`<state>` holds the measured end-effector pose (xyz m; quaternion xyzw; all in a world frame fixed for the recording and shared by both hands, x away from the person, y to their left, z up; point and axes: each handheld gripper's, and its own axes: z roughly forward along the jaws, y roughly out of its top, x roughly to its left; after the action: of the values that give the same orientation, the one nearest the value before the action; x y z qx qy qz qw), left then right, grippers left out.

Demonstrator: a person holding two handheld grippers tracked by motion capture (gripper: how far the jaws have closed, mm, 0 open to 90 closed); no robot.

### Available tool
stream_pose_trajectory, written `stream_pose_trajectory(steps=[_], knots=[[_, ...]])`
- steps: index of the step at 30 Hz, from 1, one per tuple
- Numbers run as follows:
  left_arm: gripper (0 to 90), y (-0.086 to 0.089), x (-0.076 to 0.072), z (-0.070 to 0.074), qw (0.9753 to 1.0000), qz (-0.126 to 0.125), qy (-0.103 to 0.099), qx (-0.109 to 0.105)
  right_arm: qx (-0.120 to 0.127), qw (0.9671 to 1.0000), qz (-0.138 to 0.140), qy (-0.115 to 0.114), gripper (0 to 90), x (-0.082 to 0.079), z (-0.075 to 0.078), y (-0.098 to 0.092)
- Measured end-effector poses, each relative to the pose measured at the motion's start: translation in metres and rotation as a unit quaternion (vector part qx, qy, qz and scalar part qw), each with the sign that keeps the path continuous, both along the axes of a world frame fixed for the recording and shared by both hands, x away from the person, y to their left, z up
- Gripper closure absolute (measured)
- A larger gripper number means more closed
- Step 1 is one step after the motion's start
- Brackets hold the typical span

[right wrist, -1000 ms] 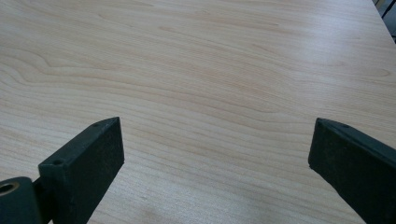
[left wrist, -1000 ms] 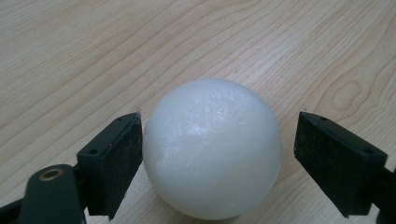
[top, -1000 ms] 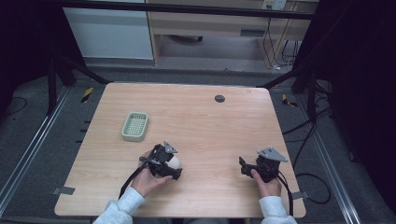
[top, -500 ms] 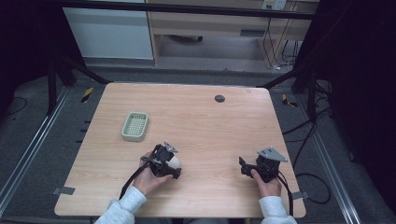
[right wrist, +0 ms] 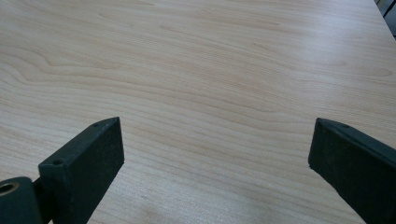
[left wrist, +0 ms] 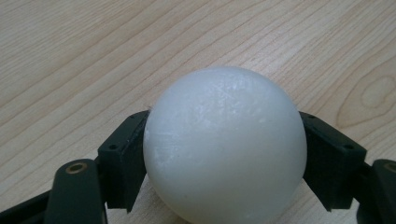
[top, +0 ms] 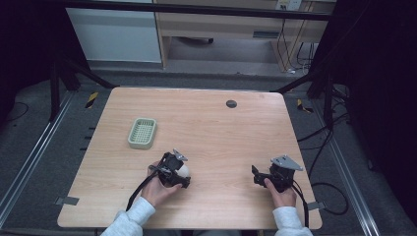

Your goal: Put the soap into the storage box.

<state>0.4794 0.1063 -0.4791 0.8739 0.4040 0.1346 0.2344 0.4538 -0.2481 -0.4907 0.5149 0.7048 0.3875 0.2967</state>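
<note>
On the wooden table (top: pixel 211 123), a pale green basket (top: pixel 142 132) sat toward the left, well apart from both hands. Nearer the front edge, the left gripper (top: pixel 178 173) was clamped on a white ball (left wrist: pixel 224 144), its 2 black jaws pressing the ball's sides just above the wood; in the high view the ball (top: pixel 183 171) showed at the gripper's tip. A small dark disc (top: pixel 231 103) lay near the far edge. At the right, the right gripper (right wrist: pixel 215 154) was held low over bare wood, jaws spread wide apart with nothing between them.
</note>
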Motion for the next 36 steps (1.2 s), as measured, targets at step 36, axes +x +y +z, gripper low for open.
stream_pose_trajectory(steps=[36], knots=[[24.2,0.063,-0.009,0.078,0.9959,0.042,-0.063,-0.049,0.003,1.0000,-0.001,0.000,3.8,0.000,-0.001,-0.002]])
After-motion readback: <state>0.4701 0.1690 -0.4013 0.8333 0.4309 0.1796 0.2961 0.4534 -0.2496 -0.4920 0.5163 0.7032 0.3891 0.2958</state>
